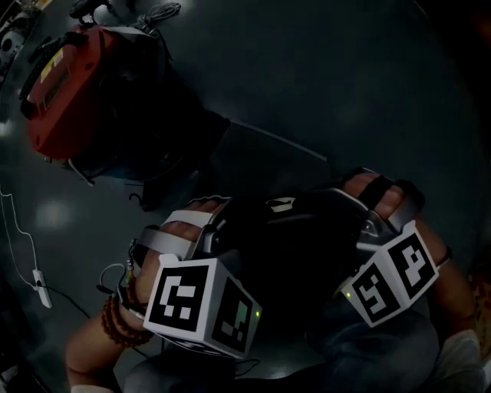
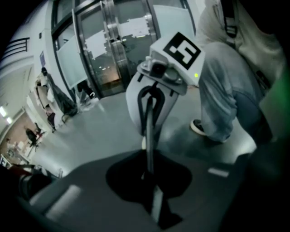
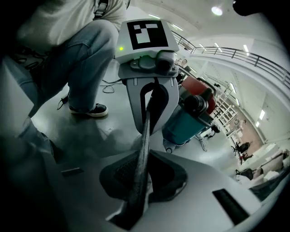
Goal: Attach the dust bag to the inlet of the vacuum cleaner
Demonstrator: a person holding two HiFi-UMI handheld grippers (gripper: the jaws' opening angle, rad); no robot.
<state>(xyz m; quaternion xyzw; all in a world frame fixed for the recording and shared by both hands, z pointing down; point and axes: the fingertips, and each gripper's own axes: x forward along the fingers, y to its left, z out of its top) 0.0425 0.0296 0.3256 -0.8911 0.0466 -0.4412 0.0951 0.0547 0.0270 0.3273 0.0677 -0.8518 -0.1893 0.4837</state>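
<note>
Dust bag [image 3: 144, 136] pinched; grippers [image 2: 150, 176] [image 3: 138, 190] facing (close)

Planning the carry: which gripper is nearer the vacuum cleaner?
Left. The left gripper holds the dust bag on the side toward the vacuum cleaner; the right gripper holds its far side.

1. The head view is recorded as very dim; a faint sheen is noted on the floor [image 1: 54, 211].
2. Both gripper views are found brighter, lit by ceiling lamps [image 3: 216, 10].
3. Fisheye bending and dark corners are noted; the dust bag [image 3: 141, 167] is blurred near the lens.
</note>
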